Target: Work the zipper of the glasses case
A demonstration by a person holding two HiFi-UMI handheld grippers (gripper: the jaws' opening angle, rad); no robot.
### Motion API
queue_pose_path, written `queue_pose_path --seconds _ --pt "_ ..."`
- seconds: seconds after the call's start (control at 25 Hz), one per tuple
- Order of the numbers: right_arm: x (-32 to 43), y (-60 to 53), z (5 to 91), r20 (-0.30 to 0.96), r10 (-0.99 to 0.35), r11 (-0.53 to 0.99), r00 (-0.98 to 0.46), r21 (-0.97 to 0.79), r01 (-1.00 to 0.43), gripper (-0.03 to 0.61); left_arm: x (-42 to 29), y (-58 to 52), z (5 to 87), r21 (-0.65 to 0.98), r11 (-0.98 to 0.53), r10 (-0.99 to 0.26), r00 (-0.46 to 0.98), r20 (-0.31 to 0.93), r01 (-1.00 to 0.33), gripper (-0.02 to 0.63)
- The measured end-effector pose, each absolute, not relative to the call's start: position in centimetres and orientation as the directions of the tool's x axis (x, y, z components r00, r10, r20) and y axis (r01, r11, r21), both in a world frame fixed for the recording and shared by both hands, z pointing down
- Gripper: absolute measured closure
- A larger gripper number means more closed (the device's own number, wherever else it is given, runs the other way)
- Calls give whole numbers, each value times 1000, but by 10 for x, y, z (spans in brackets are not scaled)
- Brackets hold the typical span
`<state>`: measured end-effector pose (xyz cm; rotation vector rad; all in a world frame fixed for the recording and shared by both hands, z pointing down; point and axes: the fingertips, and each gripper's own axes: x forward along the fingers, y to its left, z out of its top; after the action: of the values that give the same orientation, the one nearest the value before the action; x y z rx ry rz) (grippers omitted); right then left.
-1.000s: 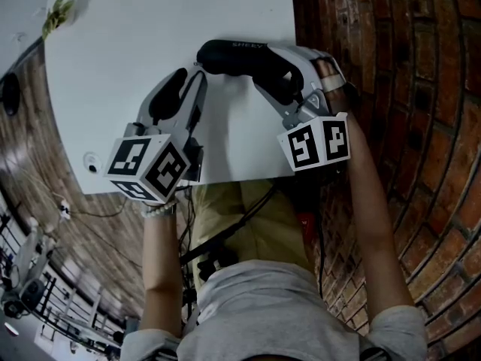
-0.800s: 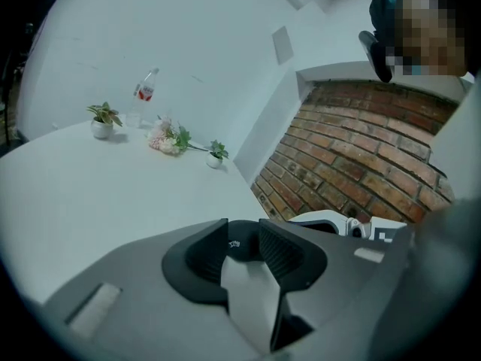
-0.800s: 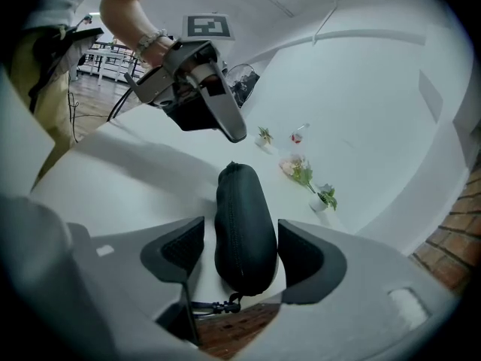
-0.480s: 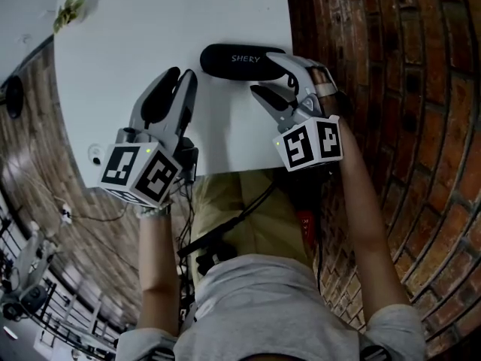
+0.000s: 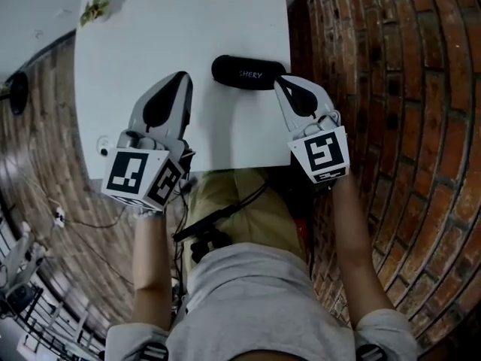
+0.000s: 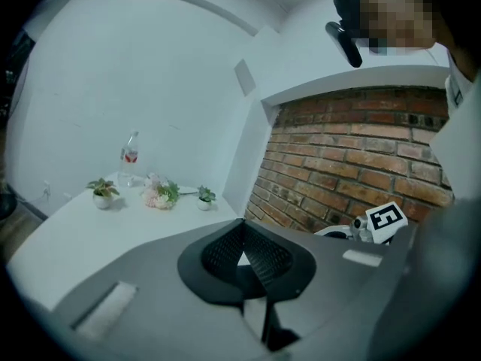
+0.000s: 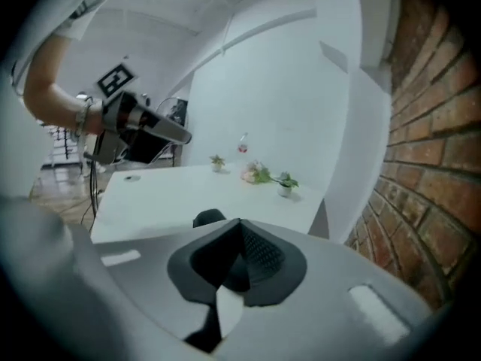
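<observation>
Left gripper: jaws closed on nothing, left of the case and clear of it. Right gripper: jaws closed and empty, tip just beside the case's right end. The case lies on the table, unheld. Likely step: approach. Open both jaws first, steady the case body with one, then pinch the zipper pull, which no view shows. The head view shows the whole case, the right gripper view only its end, the left gripper view none of it.
</observation>
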<state>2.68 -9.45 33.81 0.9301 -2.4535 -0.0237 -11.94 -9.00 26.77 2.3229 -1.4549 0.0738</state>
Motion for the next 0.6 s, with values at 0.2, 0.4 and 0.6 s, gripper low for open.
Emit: queue_pose_path --seconds 0.2,0.4,0.6 --pt "44 -88 299 372 -701 671 -609 53 -740 577 -118 -78 236 199 -430 -857 467 218 -881 603" --pt "50 -76 266 313 -747 624 -587 24 -781 577 -114 -66 209 130 -475 -851 492 185 -870 603" --pt "45 -65 237 270 -769 612 -579 54 -789 577 -114 -54 183 86 -507 -848 515 124 -857 603"
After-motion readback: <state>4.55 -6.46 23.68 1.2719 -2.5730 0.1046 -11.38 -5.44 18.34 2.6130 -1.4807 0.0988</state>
